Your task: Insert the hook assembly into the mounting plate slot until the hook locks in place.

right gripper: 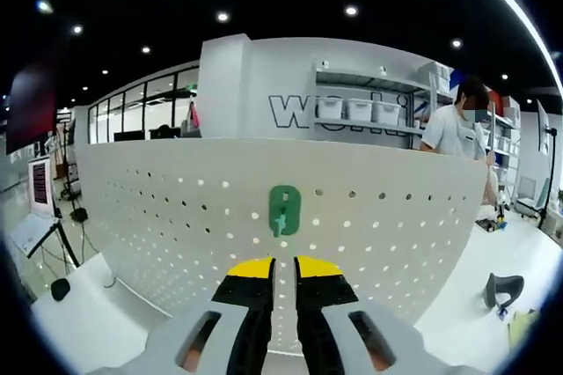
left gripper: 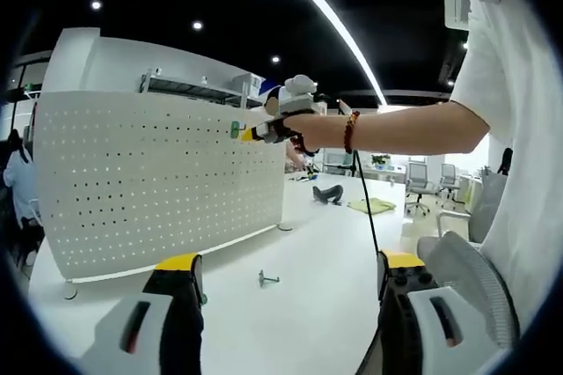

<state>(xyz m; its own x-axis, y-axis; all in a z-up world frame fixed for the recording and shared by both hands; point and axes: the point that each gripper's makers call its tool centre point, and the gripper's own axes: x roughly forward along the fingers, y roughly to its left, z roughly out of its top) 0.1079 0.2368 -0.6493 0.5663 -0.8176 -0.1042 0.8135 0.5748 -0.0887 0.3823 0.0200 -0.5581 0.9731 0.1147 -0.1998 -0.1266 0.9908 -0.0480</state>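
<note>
A white pegboard mounting plate (left gripper: pixel 158 181) stands upright on the white table. The green hook assembly (right gripper: pixel 284 210) sits flat against the pegboard (right gripper: pixel 176 216), just past my right gripper (right gripper: pixel 284 268). Its yellow-tipped jaws stand almost together, pinching the part's stem. In the left gripper view the right gripper (left gripper: pixel 249 134), held in a person's hand, presses the green hook assembly (left gripper: pixel 235 129) against the board near its top right edge. My left gripper (left gripper: pixel 290 261) hangs low over the table, open wide with nothing in it. A small metal hook (left gripper: pixel 268 279) lies on the table between its jaws.
The person's arm (left gripper: pixel 405 128) and white shirt take up the right side of the left gripper view. A dark object (left gripper: pixel 328 194) and a green cloth (left gripper: pixel 370 206) lie at the table's far end. Another person (right gripper: pixel 453 133) stands behind the pegboard. Office chairs (left gripper: pixel 418 183) stand beyond.
</note>
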